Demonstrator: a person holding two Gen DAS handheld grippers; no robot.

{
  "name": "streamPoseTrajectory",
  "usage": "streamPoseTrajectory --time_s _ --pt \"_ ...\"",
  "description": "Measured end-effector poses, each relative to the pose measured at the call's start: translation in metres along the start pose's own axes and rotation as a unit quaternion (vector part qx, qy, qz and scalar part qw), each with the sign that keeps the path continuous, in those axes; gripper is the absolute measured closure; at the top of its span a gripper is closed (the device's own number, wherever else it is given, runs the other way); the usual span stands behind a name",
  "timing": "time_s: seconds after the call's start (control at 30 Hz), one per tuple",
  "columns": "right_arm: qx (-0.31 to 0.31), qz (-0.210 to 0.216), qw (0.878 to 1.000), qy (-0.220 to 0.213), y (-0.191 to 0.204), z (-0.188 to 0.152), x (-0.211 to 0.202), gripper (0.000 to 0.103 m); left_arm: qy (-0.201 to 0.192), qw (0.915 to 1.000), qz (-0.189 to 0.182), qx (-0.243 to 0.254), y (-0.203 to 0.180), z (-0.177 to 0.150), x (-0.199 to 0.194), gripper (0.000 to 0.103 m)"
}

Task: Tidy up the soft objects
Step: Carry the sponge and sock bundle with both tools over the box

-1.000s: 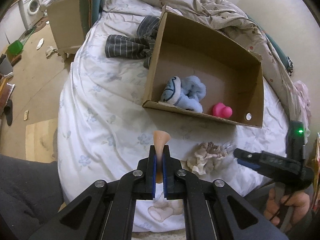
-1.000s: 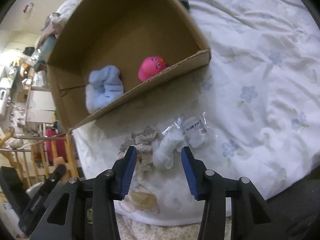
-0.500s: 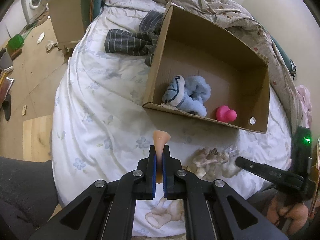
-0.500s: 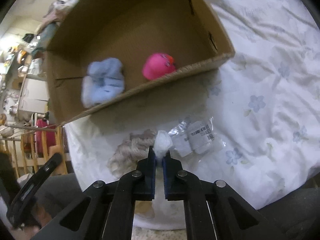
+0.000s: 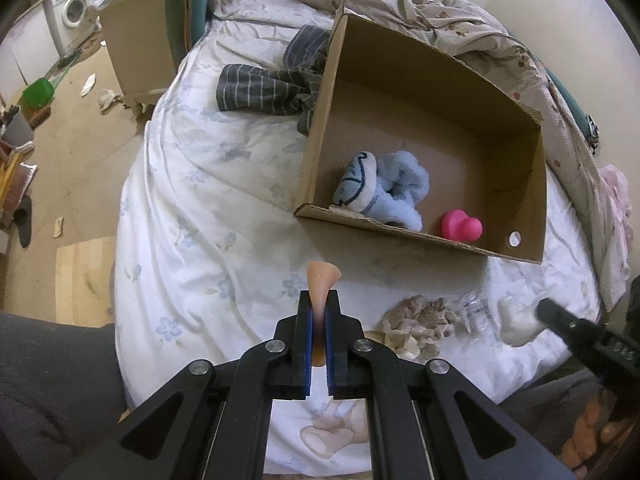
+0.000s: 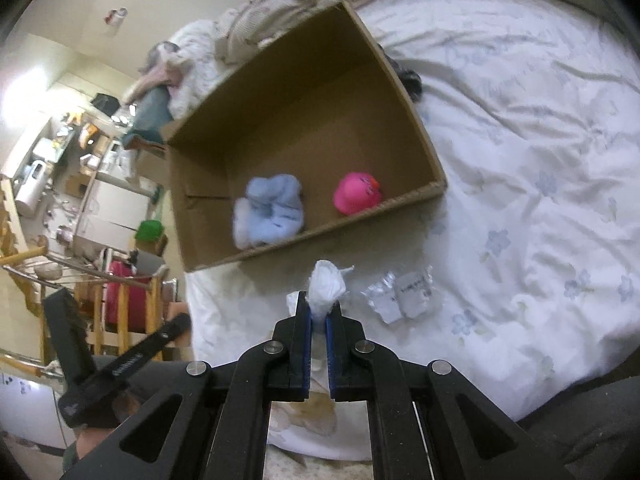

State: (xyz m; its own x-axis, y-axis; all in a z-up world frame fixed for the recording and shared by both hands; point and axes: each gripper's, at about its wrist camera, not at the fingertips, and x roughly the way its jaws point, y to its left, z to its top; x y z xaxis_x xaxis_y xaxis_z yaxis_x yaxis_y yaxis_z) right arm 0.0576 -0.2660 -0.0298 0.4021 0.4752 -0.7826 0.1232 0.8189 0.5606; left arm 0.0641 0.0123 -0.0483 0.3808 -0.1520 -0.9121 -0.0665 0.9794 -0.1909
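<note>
Only my left camera shows the beige crumpled cloth (image 5: 416,322) lying just right of my left gripper (image 5: 319,322), which is clamped on a peach soft piece (image 5: 321,280). My right gripper (image 6: 319,320) pinches a white soft wad (image 6: 327,286); the cardboard box (image 6: 404,80) sits ahead of both.

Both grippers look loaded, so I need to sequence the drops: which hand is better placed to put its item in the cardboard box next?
Probably right. The right gripper holds the white soft item close to the cardboard box front wall. The left gripper, clamping the peach item, sits farther back.
</note>
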Motion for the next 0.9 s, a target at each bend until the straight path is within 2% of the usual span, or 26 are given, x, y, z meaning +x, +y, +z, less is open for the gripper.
streamPoseTrajectory --time_s 0.3,0.53,0.63,0.9 --pt "-0.022 0.030 0.999 -0.015 0.017 0.004 -0.003 0.095 -0.013 0.9994 0.031 0.004 0.008 -0.002 -0.001 0.098" --pt "-0.032 0.051 0.998 -0.036 0.025 0.007 -0.013 0.095 -0.028 0.9989 0.038 0.001 0.007 0.001 -0.018 0.098" --pt "-0.041 0.057 0.996 -0.051 0.032 0.013 -0.024 0.095 -0.024 0.9993 0.029 -0.002 0.001 0.010 -0.026 0.098" --pt "-0.042 0.072 0.993 -0.081 0.039 0.032 -0.048 0.095 -0.070 0.9973 0.010 0.020 -0.019 0.045 -0.063 0.098"
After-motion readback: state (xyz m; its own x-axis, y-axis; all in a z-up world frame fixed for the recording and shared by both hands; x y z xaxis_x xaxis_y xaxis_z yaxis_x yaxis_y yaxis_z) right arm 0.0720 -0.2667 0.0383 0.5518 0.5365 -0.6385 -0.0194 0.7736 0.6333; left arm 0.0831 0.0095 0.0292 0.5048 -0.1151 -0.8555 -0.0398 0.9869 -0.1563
